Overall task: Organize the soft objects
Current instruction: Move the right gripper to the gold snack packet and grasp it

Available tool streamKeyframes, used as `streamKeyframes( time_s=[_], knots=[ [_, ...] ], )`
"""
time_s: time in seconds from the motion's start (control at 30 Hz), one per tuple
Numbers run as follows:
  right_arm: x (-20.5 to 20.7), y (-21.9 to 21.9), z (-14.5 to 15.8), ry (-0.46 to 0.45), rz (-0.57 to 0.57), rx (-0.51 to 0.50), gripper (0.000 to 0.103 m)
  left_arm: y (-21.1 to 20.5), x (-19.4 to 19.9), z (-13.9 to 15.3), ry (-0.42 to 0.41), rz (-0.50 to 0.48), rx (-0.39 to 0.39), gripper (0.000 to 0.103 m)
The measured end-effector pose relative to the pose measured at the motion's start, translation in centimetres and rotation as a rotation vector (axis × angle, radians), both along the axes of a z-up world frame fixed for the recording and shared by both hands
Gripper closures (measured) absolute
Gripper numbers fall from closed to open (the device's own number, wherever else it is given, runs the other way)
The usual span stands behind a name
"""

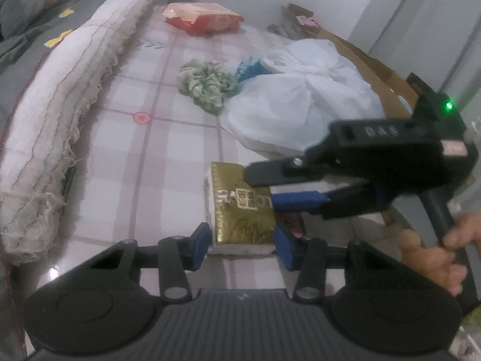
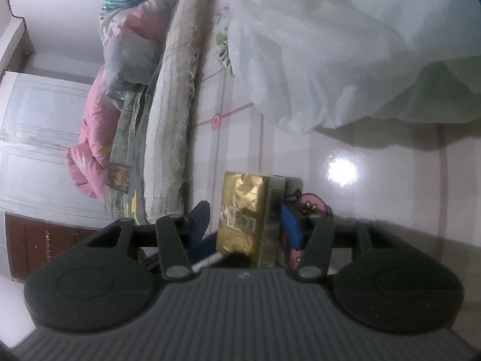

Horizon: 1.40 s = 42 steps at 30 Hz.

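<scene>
A gold tissue pack (image 1: 240, 210) lies on the pink checked tablecloth (image 1: 135, 165). My left gripper (image 1: 243, 245) has its blue pads pressed on the pack's two long sides at the near end. My right gripper (image 1: 261, 189) comes in from the right, rolled on its side, with the pack's right end between its fingers. In the right wrist view the gold tissue pack (image 2: 243, 210) fills the gap of the right gripper (image 2: 245, 219), and both pads lie against it. A small pink patterned item (image 2: 312, 207) sits beside the pack, partly hidden by the right pad.
A white plastic bag (image 1: 300, 99) lies behind the pack. A green ruffled cloth (image 1: 207, 87) and a blue cloth (image 1: 249, 69) sit to its left. A red packet (image 1: 201, 18) is at the back, a rolled frayed blanket (image 1: 60, 120) runs along the left, and cardboard (image 1: 375, 69) and a hand (image 1: 451, 249) are at right.
</scene>
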State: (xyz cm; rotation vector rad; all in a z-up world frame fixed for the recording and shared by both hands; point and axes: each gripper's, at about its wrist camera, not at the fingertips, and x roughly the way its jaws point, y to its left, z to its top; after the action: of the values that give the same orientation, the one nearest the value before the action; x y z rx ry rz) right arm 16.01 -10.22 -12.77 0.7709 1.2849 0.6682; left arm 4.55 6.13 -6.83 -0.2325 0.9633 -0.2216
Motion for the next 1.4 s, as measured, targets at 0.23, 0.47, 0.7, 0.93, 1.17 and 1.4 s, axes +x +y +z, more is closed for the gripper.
streamKeyframes(
  time_s=[0.23,0.47,0.7,0.93,1.17,1.4],
  knots=[
    [0.1,-0.3,0.1,-0.006,0.001,0.01,0.052,-0.1,0.4,0.6,-0.02,0.004,0.047,0.037],
    [-0.3,-1.2,-0.1,-0.01,-0.009,0.029,0.052,-0.8,1.5,-0.7,0.014,-0.019,0.059,0.036],
    [-0.5,-0.8,-0.1,-0.024,0.004,0.036,0.052,-1.8,1.5,-0.9,0.001,-0.017,0.105,0.037],
    [-0.8,-0.2,0.6,-0.059,0.011,0.0,0.052,-1.8,1.0,-0.2,-0.025,-0.001,0.106,0.044],
    [-1.0,0.3,1.8,-0.091,0.017,-0.006,0.054,-1.7,-0.1,2.3,-0.114,0.001,0.116,0.044],
    [-1.3,0.0,4.3,-0.159,0.009,0.037,0.055,-2.2,-0.6,5.2,-0.188,0.0,0.136,0.044]
  ],
)
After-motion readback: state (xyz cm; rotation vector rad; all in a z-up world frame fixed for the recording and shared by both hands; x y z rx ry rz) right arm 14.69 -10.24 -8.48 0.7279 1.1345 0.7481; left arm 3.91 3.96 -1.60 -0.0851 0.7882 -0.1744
